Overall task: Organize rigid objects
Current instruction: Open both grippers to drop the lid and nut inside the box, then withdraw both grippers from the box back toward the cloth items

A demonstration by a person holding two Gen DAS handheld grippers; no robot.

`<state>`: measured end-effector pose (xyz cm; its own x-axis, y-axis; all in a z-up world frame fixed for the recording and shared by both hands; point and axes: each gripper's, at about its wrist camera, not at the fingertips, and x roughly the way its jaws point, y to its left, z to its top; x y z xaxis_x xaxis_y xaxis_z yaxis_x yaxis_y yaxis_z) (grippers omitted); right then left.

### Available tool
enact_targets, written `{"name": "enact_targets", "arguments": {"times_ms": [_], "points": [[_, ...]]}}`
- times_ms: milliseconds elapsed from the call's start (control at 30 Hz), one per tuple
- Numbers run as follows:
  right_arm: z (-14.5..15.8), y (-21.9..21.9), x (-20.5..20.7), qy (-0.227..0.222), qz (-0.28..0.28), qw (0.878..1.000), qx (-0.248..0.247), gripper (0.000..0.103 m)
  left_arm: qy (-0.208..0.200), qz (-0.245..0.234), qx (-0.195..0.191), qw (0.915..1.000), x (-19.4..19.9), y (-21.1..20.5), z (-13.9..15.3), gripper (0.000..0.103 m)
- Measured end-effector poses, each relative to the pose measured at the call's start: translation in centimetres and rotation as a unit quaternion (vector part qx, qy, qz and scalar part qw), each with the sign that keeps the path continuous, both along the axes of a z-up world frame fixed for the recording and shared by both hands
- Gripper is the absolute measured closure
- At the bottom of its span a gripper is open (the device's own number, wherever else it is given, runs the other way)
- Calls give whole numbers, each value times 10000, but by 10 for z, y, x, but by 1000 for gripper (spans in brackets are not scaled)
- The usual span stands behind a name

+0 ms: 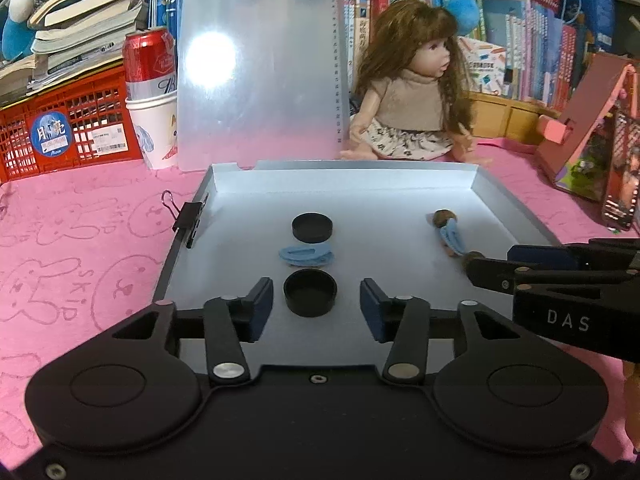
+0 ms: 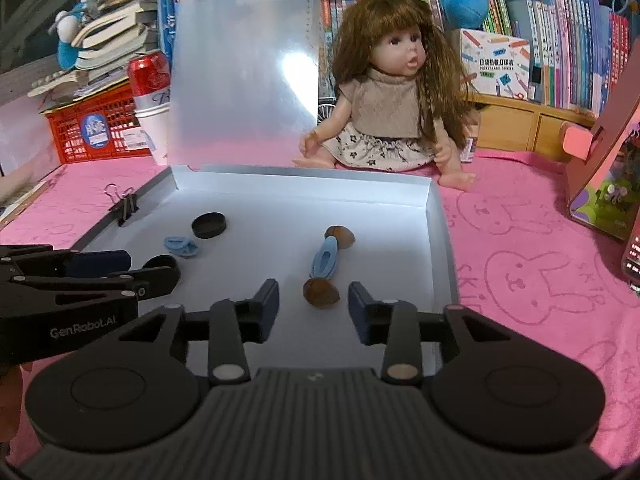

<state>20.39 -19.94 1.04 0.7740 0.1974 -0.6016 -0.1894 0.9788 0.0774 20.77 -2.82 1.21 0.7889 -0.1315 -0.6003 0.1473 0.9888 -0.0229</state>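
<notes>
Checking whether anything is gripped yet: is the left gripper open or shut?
Open. The left gripper has both blue pads standing clear of the near black cap between them, gaps showing each side.

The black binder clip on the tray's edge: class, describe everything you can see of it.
The black binder clip is a small folded body that looks like metal, with two looped wire handles of silvery metal. It is clamped on the left rim of the shallow grey tray, about halfway along that side. Its handles splay outward over the pink cloth. In the right wrist view it sits at. Nothing else touches it; both grippers are well clear.
</notes>
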Motion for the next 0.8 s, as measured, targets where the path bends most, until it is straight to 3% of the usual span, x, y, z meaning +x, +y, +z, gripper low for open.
{"name": "enact_targets", "arguments": {"times_ms": [367, 800], "points": [[19, -10, -49, -314, 311, 9989, -141, 20, -117, -425, -80, 9990, -60, 5, 15, 35], [30, -24, -120, -591, 527, 9967, -200, 15, -184, -774, -157, 9967, -134, 4, 22, 29]]}}
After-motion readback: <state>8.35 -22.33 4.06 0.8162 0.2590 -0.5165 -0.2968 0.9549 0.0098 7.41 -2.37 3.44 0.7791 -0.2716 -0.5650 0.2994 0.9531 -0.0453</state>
